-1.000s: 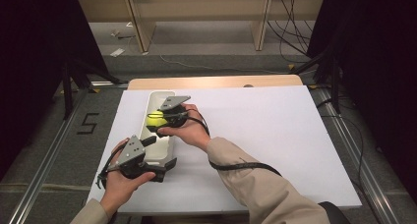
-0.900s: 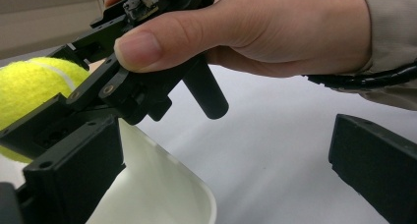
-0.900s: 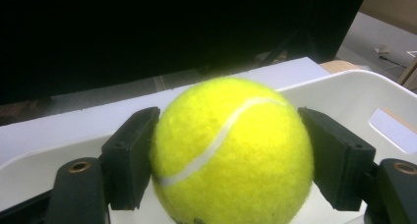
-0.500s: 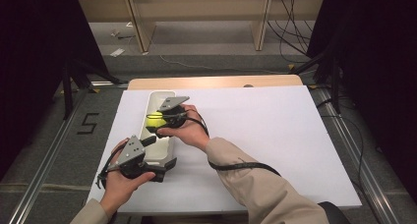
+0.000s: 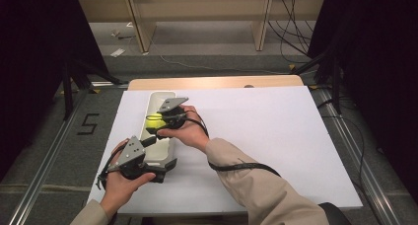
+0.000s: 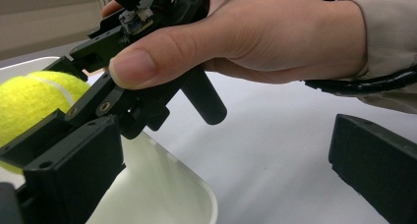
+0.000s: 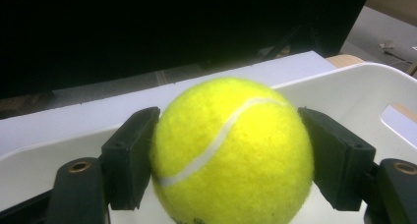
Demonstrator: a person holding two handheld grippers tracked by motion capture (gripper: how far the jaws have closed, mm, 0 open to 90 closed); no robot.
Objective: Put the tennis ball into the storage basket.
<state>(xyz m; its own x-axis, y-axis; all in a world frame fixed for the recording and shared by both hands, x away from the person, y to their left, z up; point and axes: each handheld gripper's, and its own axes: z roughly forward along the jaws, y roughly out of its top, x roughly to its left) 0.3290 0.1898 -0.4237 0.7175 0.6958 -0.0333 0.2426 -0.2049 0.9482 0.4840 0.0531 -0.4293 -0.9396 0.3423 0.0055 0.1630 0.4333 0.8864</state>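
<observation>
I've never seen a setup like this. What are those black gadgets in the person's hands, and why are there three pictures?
No robot here: a person holds a hand-held two-jaw tool in each hand, at a table with a white top. One picture comes from a camera above the table. The other two come from small cameras riding on each tool, looking along its black jaws.

On the table lies a long white plastic tray. The right gripper holds a fuzzy yellow-green tennis ball over that tray, its jaws pressed against the ball's sides. The left gripper sits at the tray's near end; in its own view the jaws stand wide apart, one beside the tray's rim, with nothing gripped between them.
</observation>
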